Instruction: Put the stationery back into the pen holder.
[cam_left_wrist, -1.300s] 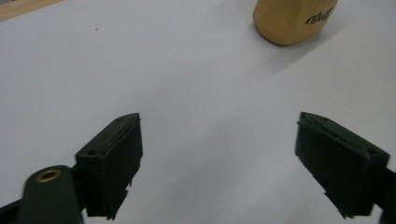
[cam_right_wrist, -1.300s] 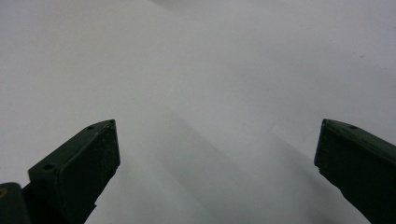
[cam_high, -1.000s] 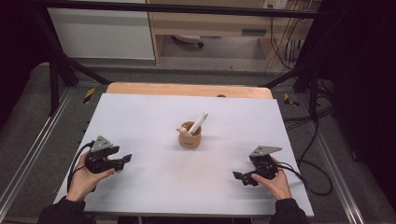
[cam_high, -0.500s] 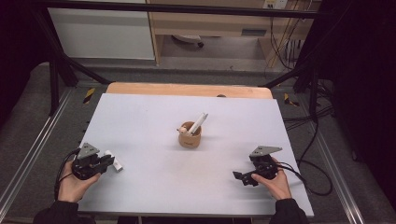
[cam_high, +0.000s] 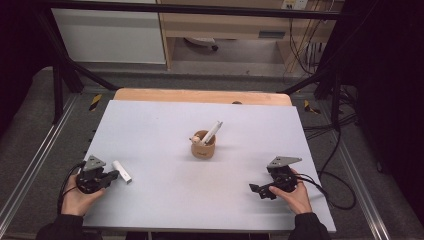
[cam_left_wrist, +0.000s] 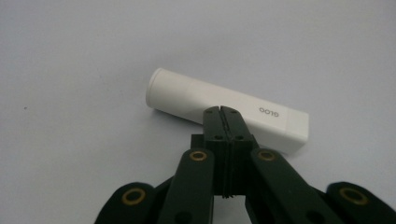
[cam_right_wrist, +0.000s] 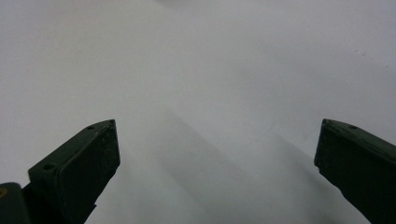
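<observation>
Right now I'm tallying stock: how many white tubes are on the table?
2. One white tube lies flat at the table's left, just ahead of the shut left gripper. The other leans in the wooden cup mid-table. The cup may hide more.

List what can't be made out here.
- White tube, left gripper view: shut left gripper covers its near side; touching or apart unclear.
- Cup, high view: contents too small to identify.
- Right gripper, right gripper view: jaws cut off by bottom edge.

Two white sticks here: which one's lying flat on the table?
The white stick by the left tongs; the other stick leans in the wooden cup.
</observation>
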